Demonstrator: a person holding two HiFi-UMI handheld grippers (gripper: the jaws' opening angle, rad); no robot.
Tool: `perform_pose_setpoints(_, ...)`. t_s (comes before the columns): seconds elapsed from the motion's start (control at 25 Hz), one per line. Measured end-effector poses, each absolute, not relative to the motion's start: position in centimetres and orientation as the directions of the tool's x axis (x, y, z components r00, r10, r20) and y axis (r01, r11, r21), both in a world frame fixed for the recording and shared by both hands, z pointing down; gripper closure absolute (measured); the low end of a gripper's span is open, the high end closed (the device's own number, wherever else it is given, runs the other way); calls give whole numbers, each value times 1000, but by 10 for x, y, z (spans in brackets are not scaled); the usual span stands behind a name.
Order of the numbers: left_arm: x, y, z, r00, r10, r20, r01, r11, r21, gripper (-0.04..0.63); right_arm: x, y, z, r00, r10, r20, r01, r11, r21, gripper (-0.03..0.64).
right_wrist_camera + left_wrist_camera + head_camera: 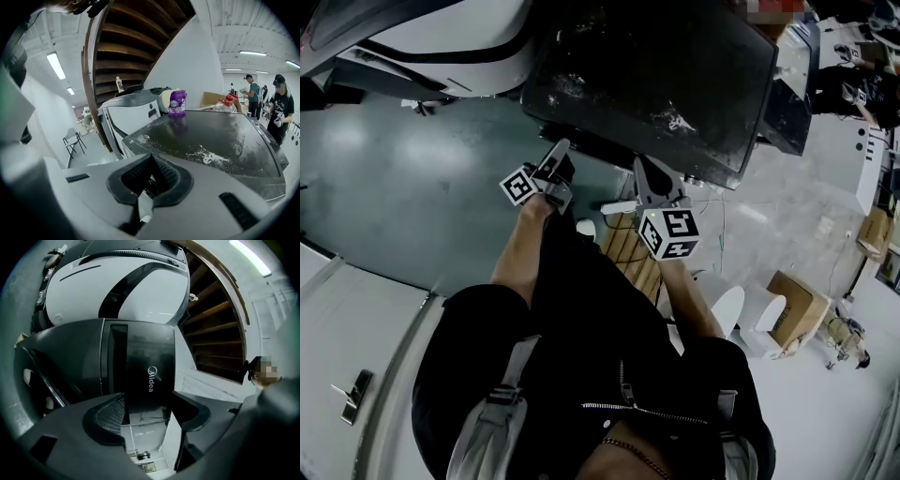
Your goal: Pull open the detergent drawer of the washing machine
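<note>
The dark washing machine (656,75) stands in front of me, its lid streaked with white powder (211,157). In the left gripper view, which is rolled sideways, its dark front panel (145,357) carries a white brand name. I cannot tell whether the detergent drawer is pulled out. My left gripper (558,155) (147,416) hangs just off the machine's front edge, open and holding nothing, with that panel showing between its pads. My right gripper (642,167) (151,164) is shut below the lid's near edge, pointing across the top. Only a white sliver shows under its pads.
A purple bottle (177,102) stands at the far side of the lid. A white machine (126,282) sits beside the dark one, under a wooden staircase (131,42). Two people (281,108) stand far right. A cardboard box (797,309) and a wooden pallet (633,248) lie on the floor.
</note>
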State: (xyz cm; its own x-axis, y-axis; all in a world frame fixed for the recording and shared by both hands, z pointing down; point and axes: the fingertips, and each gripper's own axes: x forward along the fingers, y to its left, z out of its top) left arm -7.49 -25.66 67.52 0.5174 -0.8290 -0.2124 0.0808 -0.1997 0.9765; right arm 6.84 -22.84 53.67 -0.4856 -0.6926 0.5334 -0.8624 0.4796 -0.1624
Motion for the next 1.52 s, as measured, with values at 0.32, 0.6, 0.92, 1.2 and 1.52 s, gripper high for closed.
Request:
perform_pose_setpoints(0.32, -64, -282, 678, 524, -783, -335, 186, -279, 942, 298, 74, -231, 554, -488, -668, 562, -859, 481, -174, 611)
perform_pose_setpoints(0.6, -65, -280, 678, 501, -761, -411, 237, -336, 911, 302, 88, -226, 568, -466, -651, 599, -873, 449, -192, 611)
perform_pose_setpoints(0.92, -65, -278, 680, 482, -770, -418, 229, -350, 908, 332, 95, -221, 570, -455, -650, 608, -881, 428, -203, 611)
perform_pose_setpoints(1.2, -67, -278, 680, 465, -784, -412, 230, -342, 911, 339, 98, -211, 571, -448, -650, 614, -887, 412, -210, 611)
perform_pose_setpoints(1.52, -67, -276, 681, 455, -793, -405, 229, -335, 914, 345, 103, -203, 572, -442, -651, 617, -891, 400, -216, 611)
